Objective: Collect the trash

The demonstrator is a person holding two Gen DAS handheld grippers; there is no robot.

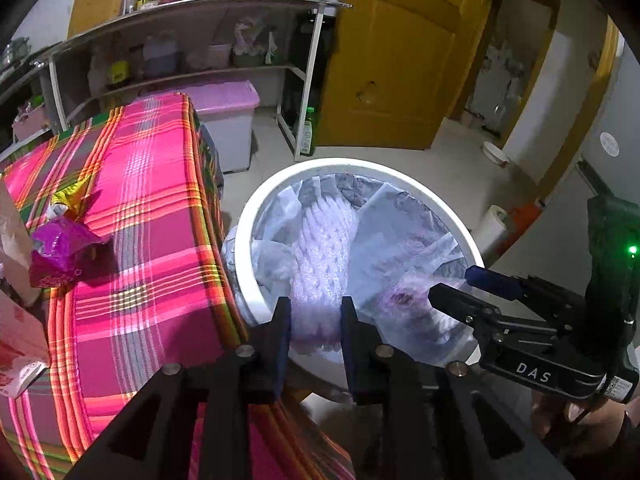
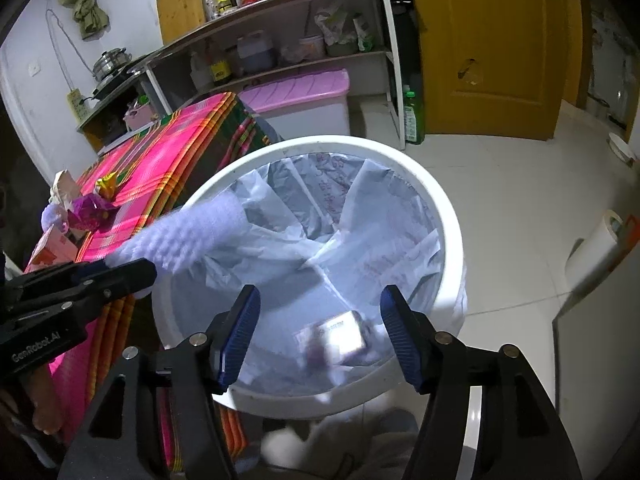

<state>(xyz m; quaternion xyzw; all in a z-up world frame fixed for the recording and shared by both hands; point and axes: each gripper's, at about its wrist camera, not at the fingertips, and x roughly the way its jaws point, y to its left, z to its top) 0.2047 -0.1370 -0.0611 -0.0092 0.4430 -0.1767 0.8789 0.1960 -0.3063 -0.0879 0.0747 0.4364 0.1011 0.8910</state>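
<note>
Left hand-held gripper (image 1: 314, 334) over near rim of white trash bin (image 1: 256, 216), jaws narrow, pads pressing a white foam net sleeve (image 1: 324, 256) between them; sleeve juts forward over bin opening, blurred. Same sleeve in right wrist view (image 2: 188, 236) reaching from left hand-held gripper (image 2: 150, 274) across left rim of bin (image 2: 452, 220).

Right hand-held gripper (image 2: 320, 334) above near part of bin, jaws wide apart, nothing between pads. Seen from left wrist view (image 1: 450, 284) at right, tips over bin's right rim.

Bin lined with translucent white plastic bag (image 2: 280, 216), crumpled, folded over rim. Small flat packet (image 2: 340, 334) lying at bottom of bin, detail blurred.

Bin on tiled floor (image 2: 520, 184), just beside right edge of worktop with pink plaid cloth (image 1: 152, 184). On worktop, left side: crumpled magenta wrapper (image 1: 60, 252), gold foil wrapper (image 1: 70, 198) just beyond it, carton (image 1: 18, 344) near left edge, partly cut off.

Far: metal shelf unit (image 1: 200, 12) with bottles, pink-lidded storage box (image 1: 228, 100), yellow wooden door (image 1: 392, 60).
</note>
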